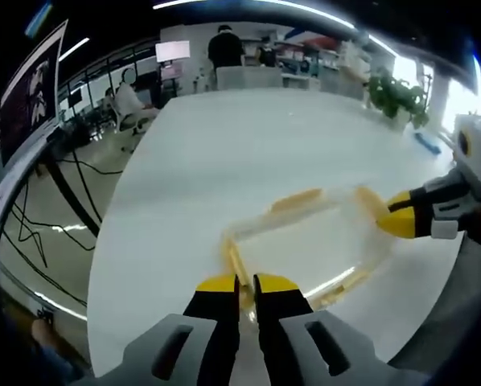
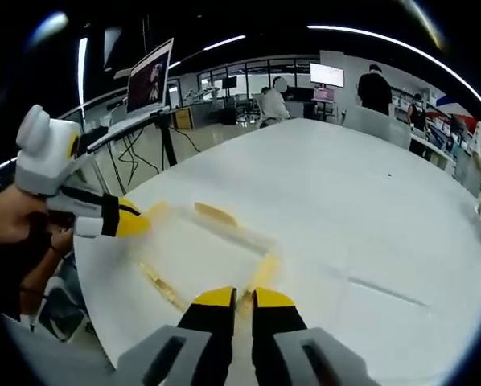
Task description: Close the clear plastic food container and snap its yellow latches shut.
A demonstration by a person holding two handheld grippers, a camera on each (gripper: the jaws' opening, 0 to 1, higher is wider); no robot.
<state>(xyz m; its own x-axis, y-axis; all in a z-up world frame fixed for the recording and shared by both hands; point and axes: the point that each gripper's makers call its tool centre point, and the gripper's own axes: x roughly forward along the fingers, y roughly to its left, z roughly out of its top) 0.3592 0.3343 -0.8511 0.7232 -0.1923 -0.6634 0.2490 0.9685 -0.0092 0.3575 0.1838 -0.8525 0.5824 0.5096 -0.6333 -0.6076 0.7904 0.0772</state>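
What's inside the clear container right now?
Nothing visible inside the clear container: the white table shows through its walls in both views. The near end, behind the left gripper tips, is covered, so a small item there can't be ruled out.

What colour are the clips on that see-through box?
Yellow; the latches on the clear container show best in the left gripper view.

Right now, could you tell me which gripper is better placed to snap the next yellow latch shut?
Neither clearly: the left gripper and right gripper each sit against a latch at opposite ends of the container.
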